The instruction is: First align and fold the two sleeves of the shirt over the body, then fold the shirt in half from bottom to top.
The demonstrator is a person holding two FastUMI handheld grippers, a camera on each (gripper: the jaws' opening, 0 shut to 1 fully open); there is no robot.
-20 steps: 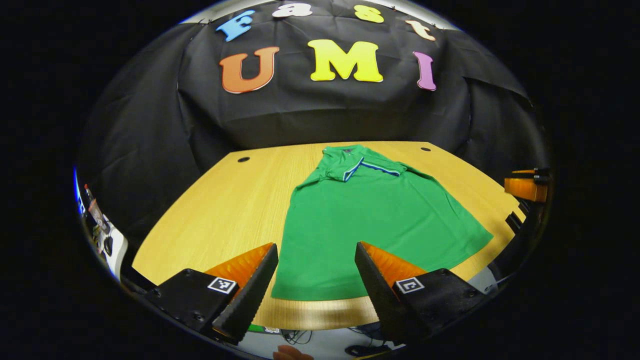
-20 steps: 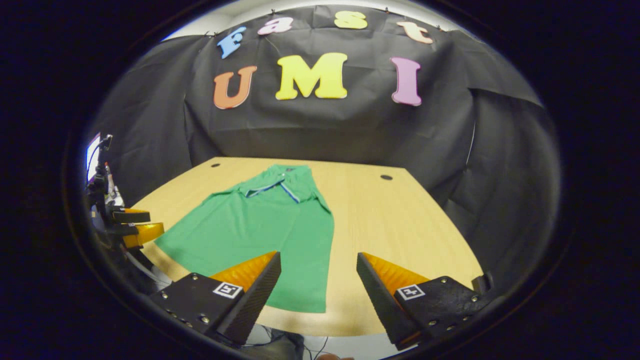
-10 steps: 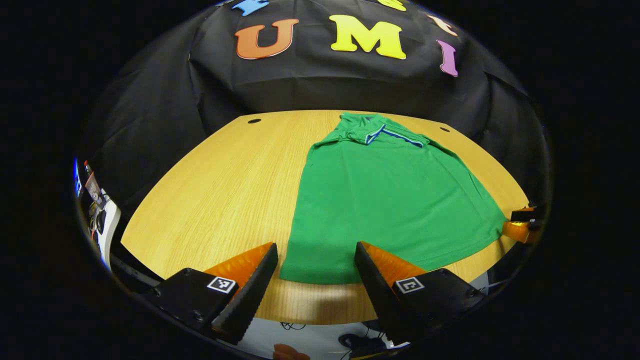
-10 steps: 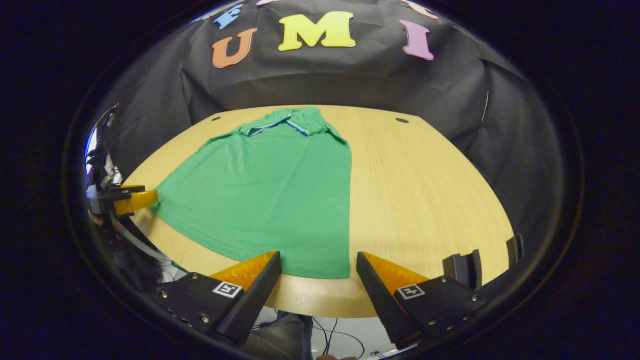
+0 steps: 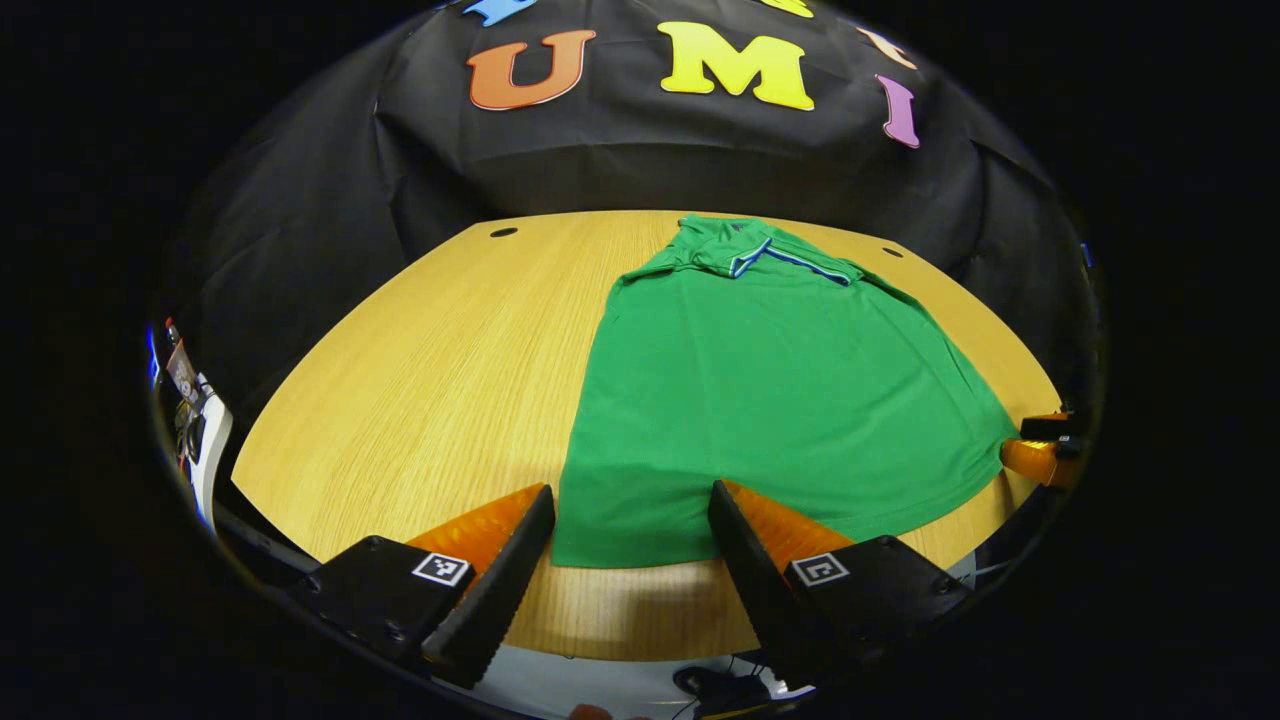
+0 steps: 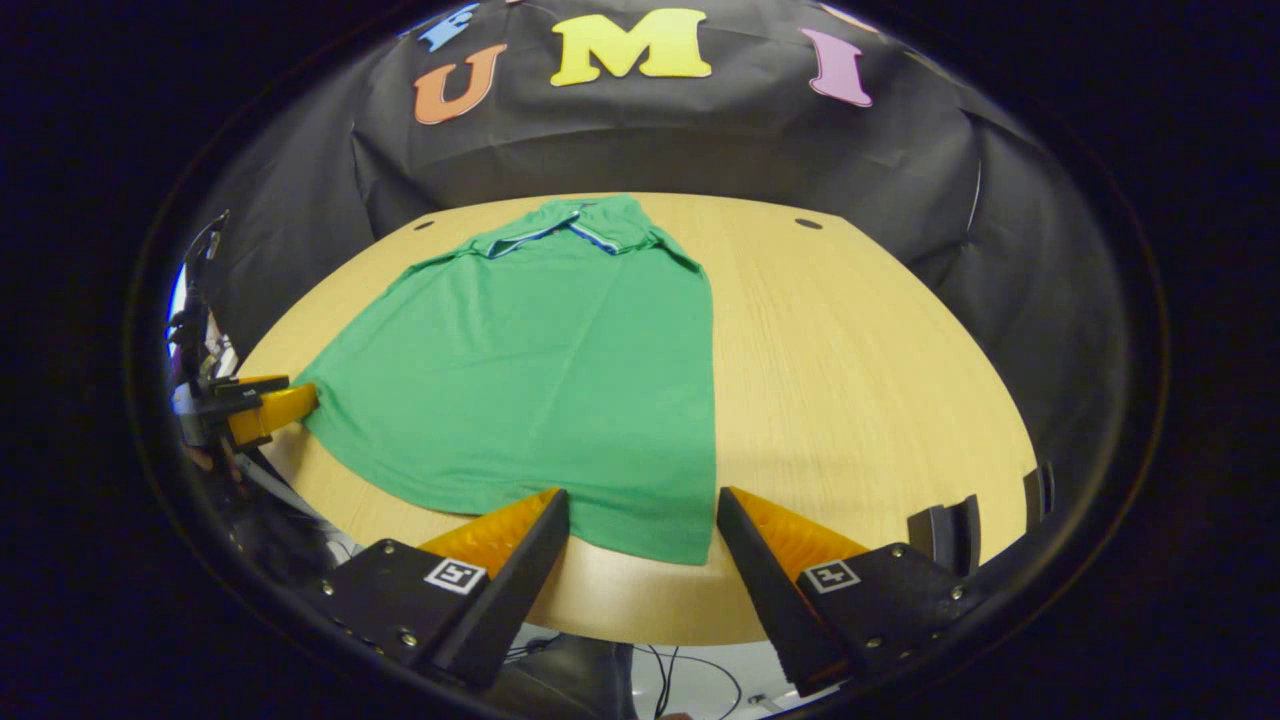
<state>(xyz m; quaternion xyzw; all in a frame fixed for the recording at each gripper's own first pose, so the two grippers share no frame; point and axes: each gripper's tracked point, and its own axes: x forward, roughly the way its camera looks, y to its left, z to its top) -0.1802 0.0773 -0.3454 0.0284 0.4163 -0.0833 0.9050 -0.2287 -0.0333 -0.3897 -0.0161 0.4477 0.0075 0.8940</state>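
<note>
Sleeves look already tucked over the body, so this reads as the start of the bottom-to-top fold; the green shirt (image 5: 770, 400) lies flat on the wooden table (image 5: 420, 380), collar at the far end. The left gripper (image 5: 630, 535) and right gripper (image 6: 642, 535) each hang at a near hem corner, jaws wide apart, holding nothing; next they probably pinch the hem and carry it to the collar.

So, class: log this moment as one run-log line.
shirt: flat on table, sleeves folded | left tongs: open at bottom hem | right tongs: open at bottom hem | half-fold: pending
</note>
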